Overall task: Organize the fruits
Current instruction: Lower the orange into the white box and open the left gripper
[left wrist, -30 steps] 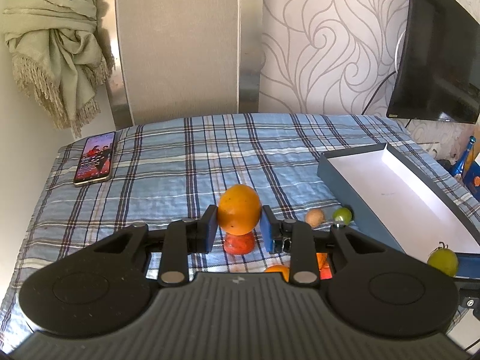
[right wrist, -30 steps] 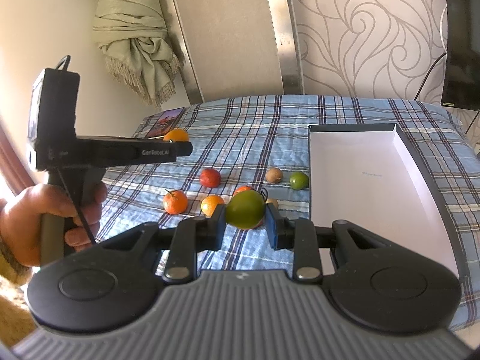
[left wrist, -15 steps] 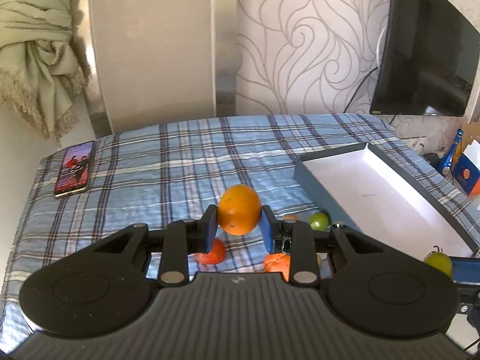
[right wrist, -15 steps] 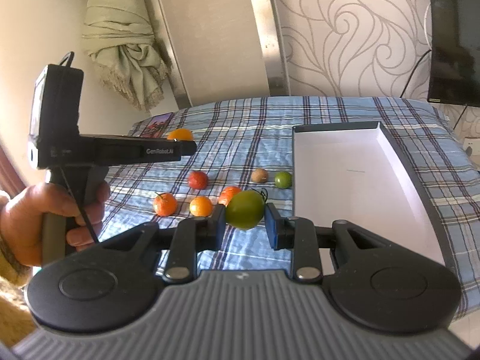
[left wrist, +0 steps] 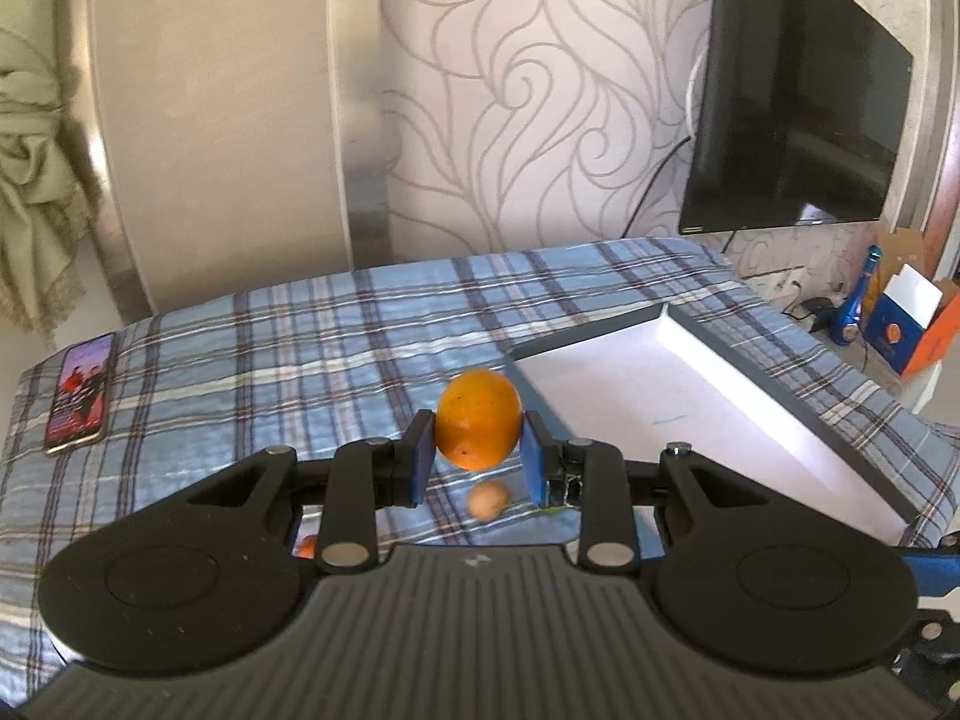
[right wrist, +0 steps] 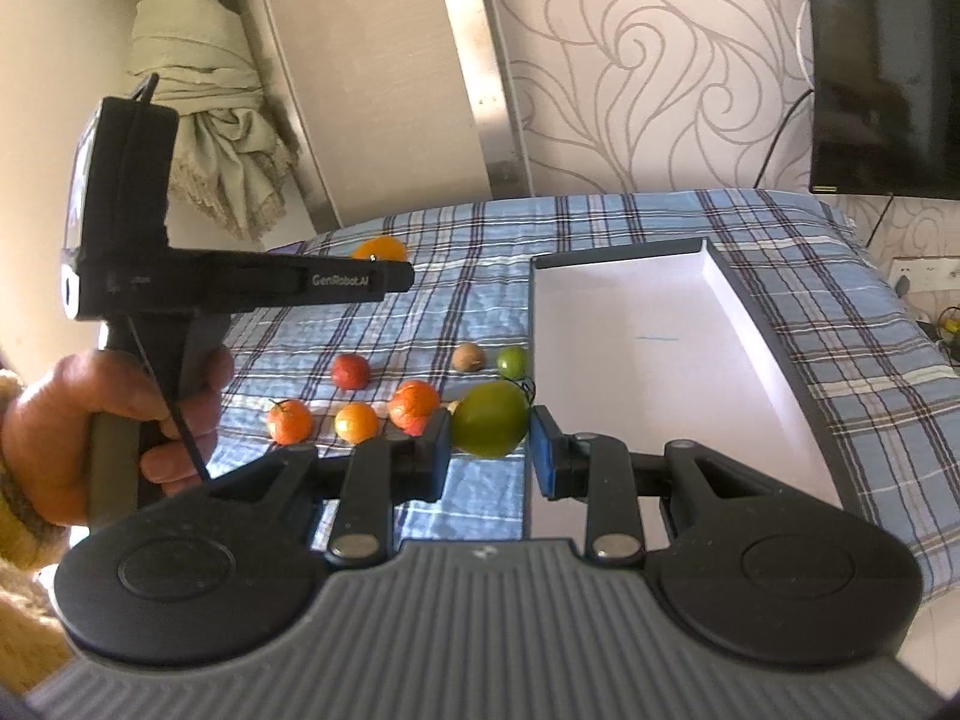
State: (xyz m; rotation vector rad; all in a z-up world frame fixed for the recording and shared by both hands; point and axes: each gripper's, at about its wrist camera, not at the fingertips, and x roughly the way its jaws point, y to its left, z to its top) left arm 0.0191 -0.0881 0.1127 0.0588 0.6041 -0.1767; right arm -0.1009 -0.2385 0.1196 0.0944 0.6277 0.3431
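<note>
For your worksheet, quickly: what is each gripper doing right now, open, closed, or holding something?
Left gripper: closed on the orange fruit.
Right gripper: closed on the green fruit.

Our left gripper (left wrist: 478, 468) and right gripper (right wrist: 489, 453) share one build: a ribbed grey body, two round black discs flanking it, black linkage arms with silver screw heads, and blue pads on the fingers (left wrist: 536, 463). From the right wrist camera, our left gripper's black housing carries white "GenRobot.AI" lettering and a thin black cable. Below that lettering, our left hand (right wrist: 78, 420) shows bare skin and a fuzzy mustard-yellow sleeve cuff.
</note>
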